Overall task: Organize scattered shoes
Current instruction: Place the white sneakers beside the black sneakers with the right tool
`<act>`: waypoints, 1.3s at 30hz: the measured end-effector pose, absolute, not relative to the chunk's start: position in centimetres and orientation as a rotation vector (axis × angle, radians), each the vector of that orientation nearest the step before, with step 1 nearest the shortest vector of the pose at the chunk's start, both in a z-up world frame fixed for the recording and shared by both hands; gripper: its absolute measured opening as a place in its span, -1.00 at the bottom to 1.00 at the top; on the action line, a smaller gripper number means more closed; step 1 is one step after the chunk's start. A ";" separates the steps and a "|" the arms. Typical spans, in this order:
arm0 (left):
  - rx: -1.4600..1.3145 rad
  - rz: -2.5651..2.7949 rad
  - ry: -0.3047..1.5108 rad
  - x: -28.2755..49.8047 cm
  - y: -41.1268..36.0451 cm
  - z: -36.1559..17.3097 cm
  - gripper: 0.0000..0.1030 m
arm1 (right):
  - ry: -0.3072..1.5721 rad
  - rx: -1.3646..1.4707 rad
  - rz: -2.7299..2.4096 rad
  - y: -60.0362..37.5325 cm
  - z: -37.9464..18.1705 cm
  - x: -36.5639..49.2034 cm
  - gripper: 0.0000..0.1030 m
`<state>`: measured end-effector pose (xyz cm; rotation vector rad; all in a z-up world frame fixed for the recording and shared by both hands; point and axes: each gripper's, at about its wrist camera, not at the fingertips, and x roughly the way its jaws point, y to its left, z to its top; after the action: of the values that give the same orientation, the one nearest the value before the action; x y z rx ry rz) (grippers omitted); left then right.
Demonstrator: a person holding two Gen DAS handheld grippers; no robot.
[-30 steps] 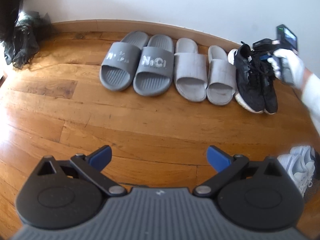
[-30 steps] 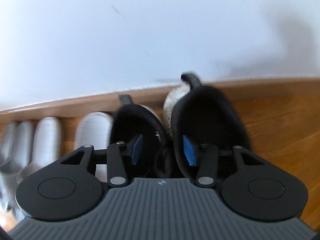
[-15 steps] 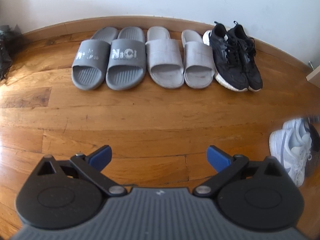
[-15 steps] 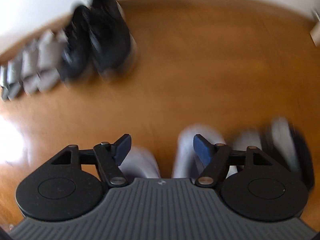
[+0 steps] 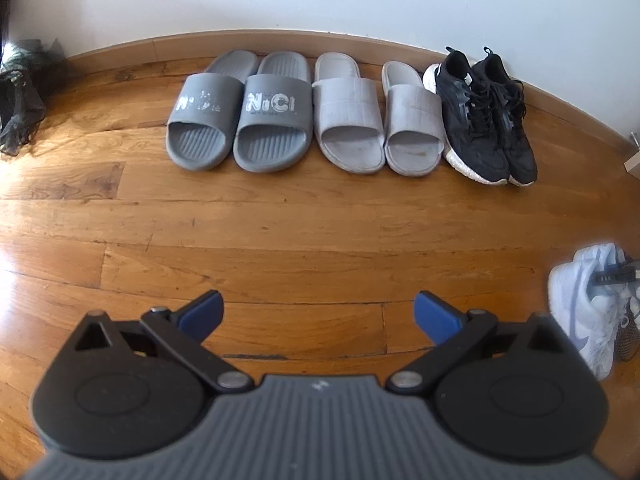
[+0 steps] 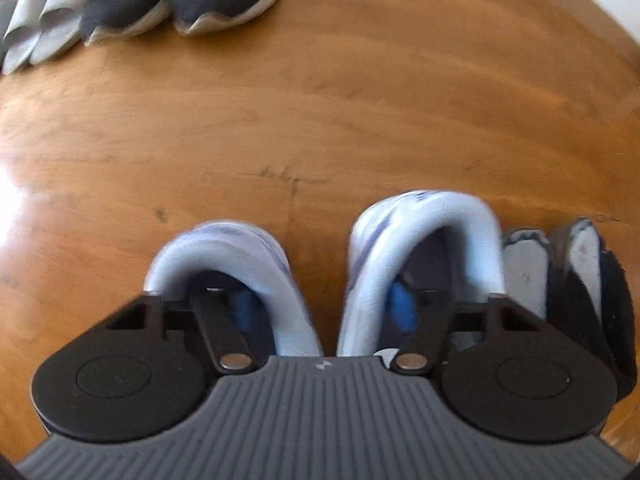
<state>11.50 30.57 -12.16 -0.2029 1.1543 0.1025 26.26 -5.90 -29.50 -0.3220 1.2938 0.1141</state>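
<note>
A pair of white sneakers stands on the wooden floor, also seen at the right edge of the left wrist view. My right gripper points down over them with one finger inside each shoe. The two inner collars lie between its jaws, which are closing; a gap still shows between the shoes. My left gripper hangs open over bare floor with nothing in it. Along the wall stand dark grey slides, light grey slides and black sneakers in a row.
A dark shoe with a grey sole lies right beside the white pair. A black bag sits at the far left by the wall. A pale box corner shows at the right edge. Wooden floor stretches between the row and the grippers.
My right gripper let go of the black sneakers at the wall, swung back across the floor and came down into the white sneakers. The gloved hand left the left wrist view.
</note>
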 end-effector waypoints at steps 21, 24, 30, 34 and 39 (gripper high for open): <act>-0.153 0.100 1.027 19.3 24.5 -11.8 0.99 | 1.052 -0.169 -0.023 -5.2 -26.7 49.5 -0.36; -0.191 0.113 0.969 21.5 22.9 -11.0 0.99 | 1.048 -0.173 -0.003 -4.4 -27.0 52.4 -0.32; -0.313 0.102 0.973 21.7 20.6 -11.8 0.99 | 1.017 -0.255 0.074 -1.2 -27.0 57.3 -0.28; -0.313 0.129 1.037 20.5 20.3 -13.2 0.99 | 1.015 -0.263 0.070 0.5 -27.2 59.4 -0.24; -0.329 0.195 1.084 19.3 21.4 -13.8 0.99 | 1.045 -0.170 0.059 0.4 -27.5 60.4 0.08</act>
<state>19.27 21.43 -13.85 -0.3287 1.0839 0.1946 60.37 0.40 -27.50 -0.1697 1.0449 0.0590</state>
